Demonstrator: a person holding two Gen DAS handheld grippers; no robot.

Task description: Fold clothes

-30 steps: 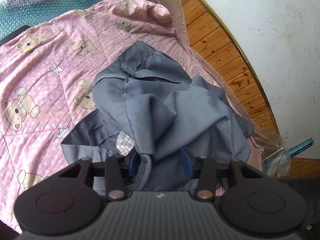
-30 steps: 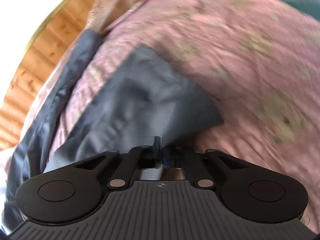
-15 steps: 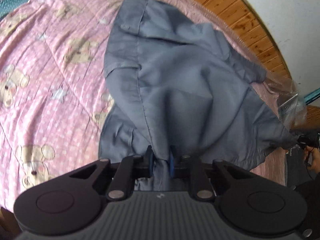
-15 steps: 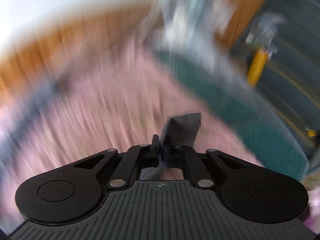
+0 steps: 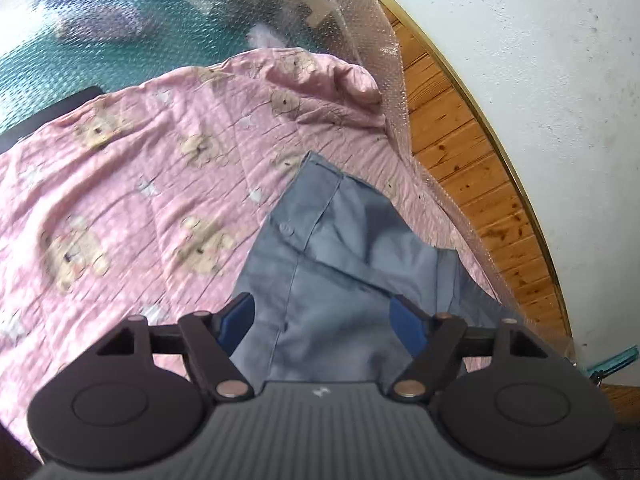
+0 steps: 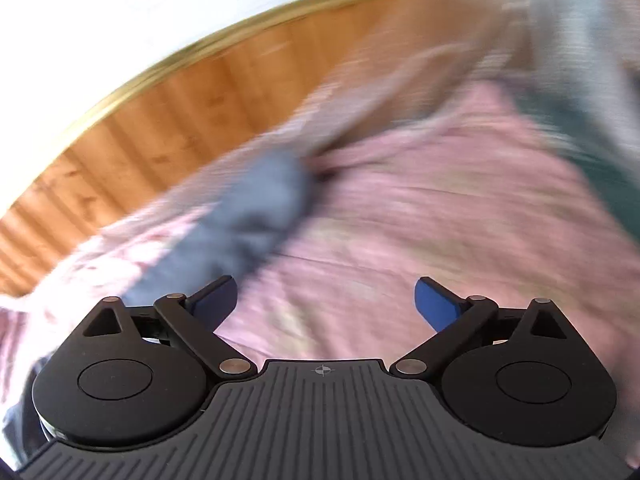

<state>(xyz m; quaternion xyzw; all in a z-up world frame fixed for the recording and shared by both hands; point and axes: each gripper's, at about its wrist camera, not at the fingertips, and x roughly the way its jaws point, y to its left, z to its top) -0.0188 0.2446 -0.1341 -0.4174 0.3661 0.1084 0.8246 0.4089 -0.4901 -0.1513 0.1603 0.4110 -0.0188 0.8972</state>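
Note:
A grey garment [image 5: 344,264] lies flattened on the pink bear-print quilt [image 5: 132,184] in the left wrist view, its buttoned band toward the far side. My left gripper [image 5: 324,316] hovers over its near part; the jaws are opening, and the cloth lies below them, not pinched. In the blurred right wrist view the grey garment [image 6: 244,220] shows as a bunched strip at left on the pink quilt [image 6: 420,216]. My right gripper [image 6: 324,300] is opening wide over bare quilt, with nothing between its blue pads.
A wooden headboard [image 5: 472,168] with a gold rim curves along the right, under a white wall [image 5: 540,60]. Bubble wrap [image 5: 376,52] drapes along the quilt's far right edge. A teal surface [image 5: 100,32] lies beyond the quilt.
Both grippers were shut on grey cloth and have let go, jaws now spread. The garment dropped flatter onto the quilt. The right gripper swung fast toward the headboard side.

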